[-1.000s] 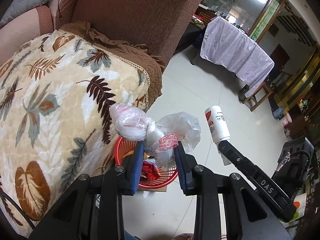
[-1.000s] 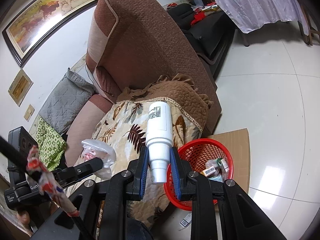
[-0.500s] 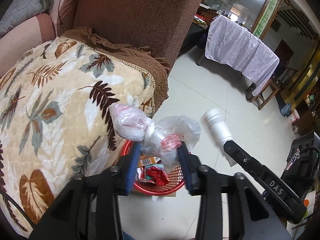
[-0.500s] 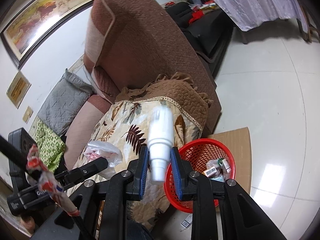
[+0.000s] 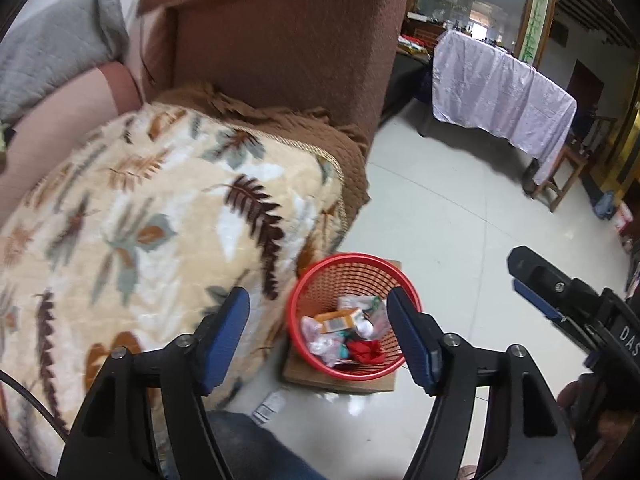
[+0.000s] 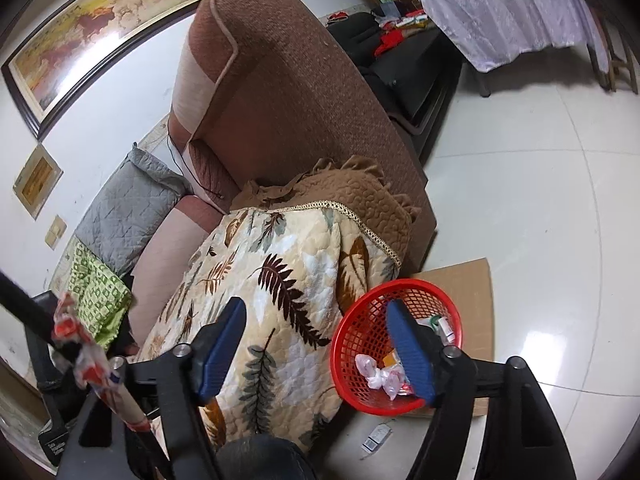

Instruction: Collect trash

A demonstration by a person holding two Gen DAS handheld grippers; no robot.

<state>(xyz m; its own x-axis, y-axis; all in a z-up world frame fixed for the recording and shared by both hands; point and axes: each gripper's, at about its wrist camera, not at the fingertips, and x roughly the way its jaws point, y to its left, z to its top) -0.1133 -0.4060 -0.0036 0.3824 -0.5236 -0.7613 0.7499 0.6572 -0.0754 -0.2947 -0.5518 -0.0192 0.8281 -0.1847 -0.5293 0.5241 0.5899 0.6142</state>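
A: Setting: living room, pale tiled floor (image 5: 448,208), brown armchair with a leaf-print quilt (image 5: 132,216) draped over its seat. Nearest the cameras?

B: Both grippers. Left gripper (image 5: 318,330) has its jaws spread wide, nothing between the blue pads. Right gripper (image 6: 316,344) likewise released and empty.

A: And the trash?

B: Just beyond the fingertips, the red mesh basket (image 5: 352,264) stands on a flat piece of cardboard (image 6: 460,280) on the floor, against the quilt's hanging edge. Inside: a knotted clear plastic bag (image 6: 378,374), an orange carton (image 5: 340,318), red crumpled wrapper (image 5: 366,350), a white bottle end, partly hidden.

A: Anything left out?

B: One small printed packet (image 6: 376,438) lies on the floor just beside the cardboard, outside the basket. Quilt top shows no litter.

A: Further back?

B: Table under a lilac cloth (image 5: 504,92); too far to tell if litter lies there.

A: Judgement: collection mostly done; the packet looks like the remaining pickup.
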